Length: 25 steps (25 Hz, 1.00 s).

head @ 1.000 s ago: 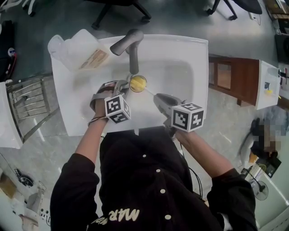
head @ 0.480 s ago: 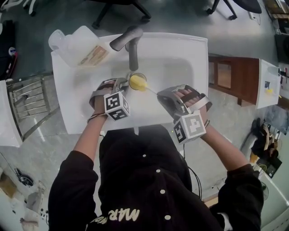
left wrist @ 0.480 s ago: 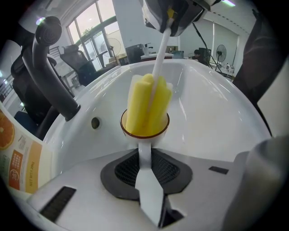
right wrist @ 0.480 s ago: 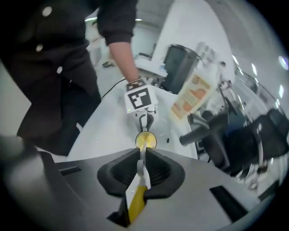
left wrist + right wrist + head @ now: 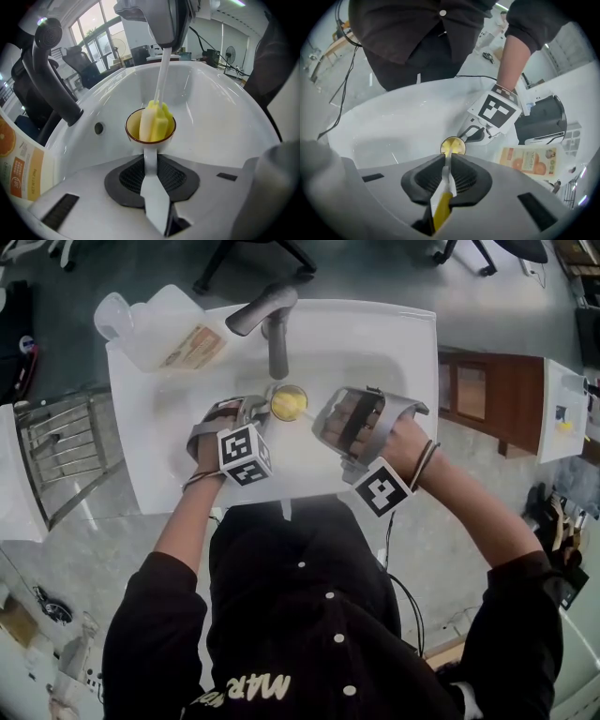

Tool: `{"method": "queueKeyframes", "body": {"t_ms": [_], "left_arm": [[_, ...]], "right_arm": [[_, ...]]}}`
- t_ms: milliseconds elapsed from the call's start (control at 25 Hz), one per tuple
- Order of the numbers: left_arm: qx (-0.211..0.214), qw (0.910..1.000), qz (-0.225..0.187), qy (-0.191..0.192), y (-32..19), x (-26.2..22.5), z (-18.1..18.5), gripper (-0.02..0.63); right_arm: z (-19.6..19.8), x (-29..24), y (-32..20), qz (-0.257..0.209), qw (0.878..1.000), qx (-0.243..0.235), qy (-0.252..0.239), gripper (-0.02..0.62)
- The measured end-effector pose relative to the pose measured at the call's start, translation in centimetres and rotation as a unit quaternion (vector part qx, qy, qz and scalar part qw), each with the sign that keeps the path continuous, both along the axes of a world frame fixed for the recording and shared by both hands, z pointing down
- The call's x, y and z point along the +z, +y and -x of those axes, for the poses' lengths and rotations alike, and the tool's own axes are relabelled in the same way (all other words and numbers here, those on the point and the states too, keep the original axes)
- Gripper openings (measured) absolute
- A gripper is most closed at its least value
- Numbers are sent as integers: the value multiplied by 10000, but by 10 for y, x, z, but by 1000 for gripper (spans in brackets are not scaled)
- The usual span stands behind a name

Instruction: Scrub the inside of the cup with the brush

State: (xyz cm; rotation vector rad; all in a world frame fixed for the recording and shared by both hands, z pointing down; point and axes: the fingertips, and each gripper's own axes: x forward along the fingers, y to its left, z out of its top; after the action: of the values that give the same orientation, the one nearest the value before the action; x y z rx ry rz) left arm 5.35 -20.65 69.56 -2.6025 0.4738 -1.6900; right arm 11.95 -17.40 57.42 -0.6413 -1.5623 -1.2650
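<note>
A small white cup with a yellowish inside stands in the sink basin below the faucet. My left gripper is shut on the cup's handle from the near left. A brush with a yellow sponge head sits inside the cup, and its white stem rises toward my right gripper. My right gripper is shut on the brush's white-and-yellow handle, with the cup just beyond its jaws.
A grey faucet arches over the basin from the far rim. A translucent jug with an orange label lies at the sink's far left corner. A metal rack stands left of the sink and a wooden cabinet right.
My right gripper has rolled over about its own axis and shifted closer to the cup, so its marker cube now hangs on the near side. The left gripper and cup stayed put.
</note>
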Motion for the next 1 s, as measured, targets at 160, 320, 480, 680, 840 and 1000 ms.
{"method": "queueKeyframes", "body": {"t_ms": [160,320,480,680,840,1000], "left_arm": [[88,10000,-40,19,3,-4,-4,86],[-26,10000,-10,21,3,-4,-4,86],[-37,10000,-48,-5,3,-4,-4,86],[-23,10000,-62,-13,5,-4,-6,86],[-73,9999,-68,-43,5,-3,-4,84],[-83,9999,-69,-60,5,-3,-3,85]], "right_arm": [[3,16,0,-104,9995,-240,194,52],[8,20,-1,98,9998,161,99,52],[17,14,-7,833,9840,1522,-395,52],[8,16,-23,2207,8770,4182,-851,54],[2,18,-33,3584,6672,6380,-1392,52],[-10,25,-35,4384,4611,7493,-1837,54]]}}
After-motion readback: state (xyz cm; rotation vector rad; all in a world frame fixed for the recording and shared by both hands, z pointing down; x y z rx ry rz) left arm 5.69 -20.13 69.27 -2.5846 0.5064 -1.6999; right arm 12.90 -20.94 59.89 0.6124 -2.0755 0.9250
